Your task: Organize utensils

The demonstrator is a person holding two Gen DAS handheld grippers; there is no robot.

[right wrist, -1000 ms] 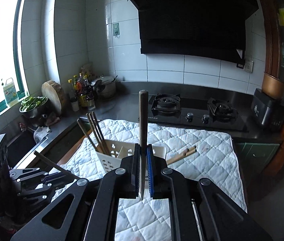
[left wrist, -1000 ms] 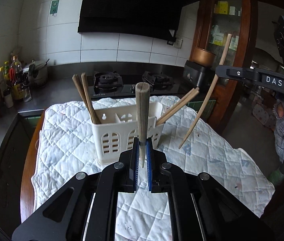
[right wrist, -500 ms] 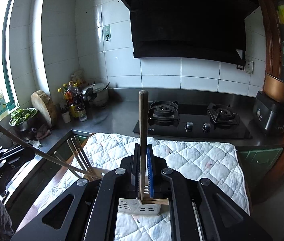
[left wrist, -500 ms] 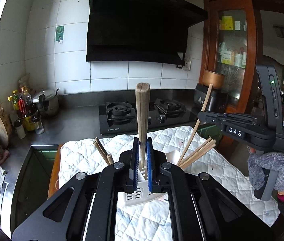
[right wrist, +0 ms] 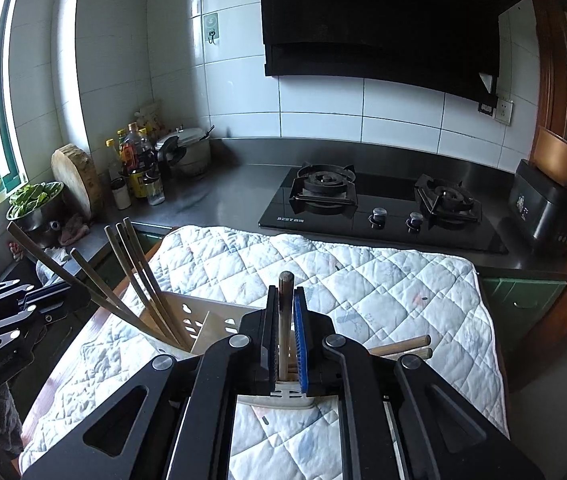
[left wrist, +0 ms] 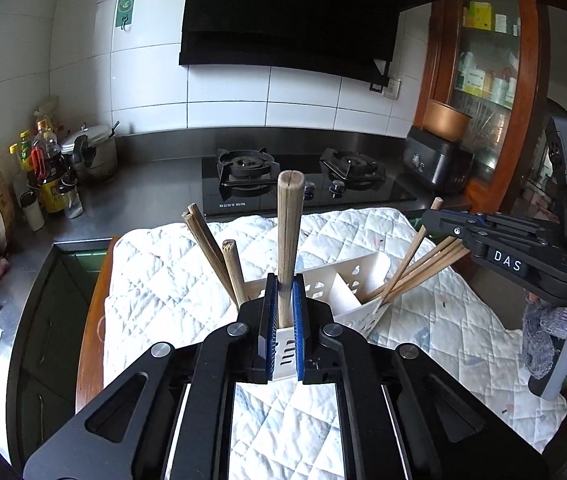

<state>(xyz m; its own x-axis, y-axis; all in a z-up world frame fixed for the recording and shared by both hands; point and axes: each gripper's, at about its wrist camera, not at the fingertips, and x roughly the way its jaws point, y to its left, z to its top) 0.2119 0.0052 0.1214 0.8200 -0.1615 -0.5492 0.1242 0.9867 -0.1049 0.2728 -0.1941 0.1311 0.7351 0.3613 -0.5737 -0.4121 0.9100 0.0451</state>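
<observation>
A white slotted utensil caddy (left wrist: 357, 280) stands on a quilted white mat (left wrist: 163, 280), with wooden chopsticks (left wrist: 207, 248) leaning in its left end and more (left wrist: 423, 268) in its right end. My left gripper (left wrist: 285, 312) is shut on a wooden chopstick (left wrist: 289, 240), held upright over the caddy's near wall. My right gripper (right wrist: 285, 344) holds another chopstick (right wrist: 284, 320) upright over the caddy (right wrist: 199, 320); its jaws stand slightly apart around it. The right gripper also shows in the left wrist view (left wrist: 455, 232), at the caddy's right end.
A black gas hob (right wrist: 379, 204) sits behind the mat on a steel counter. Bottles (right wrist: 135, 164), a pot and a round wooden board (right wrist: 77, 180) stand at the back left. A wooden cabinet (left wrist: 483, 80) and black appliance (left wrist: 437, 164) are at the right.
Both grippers have come down closer to the caddy. The right gripper's chopstick has slid lower between its jaws, which have loosened a little.
</observation>
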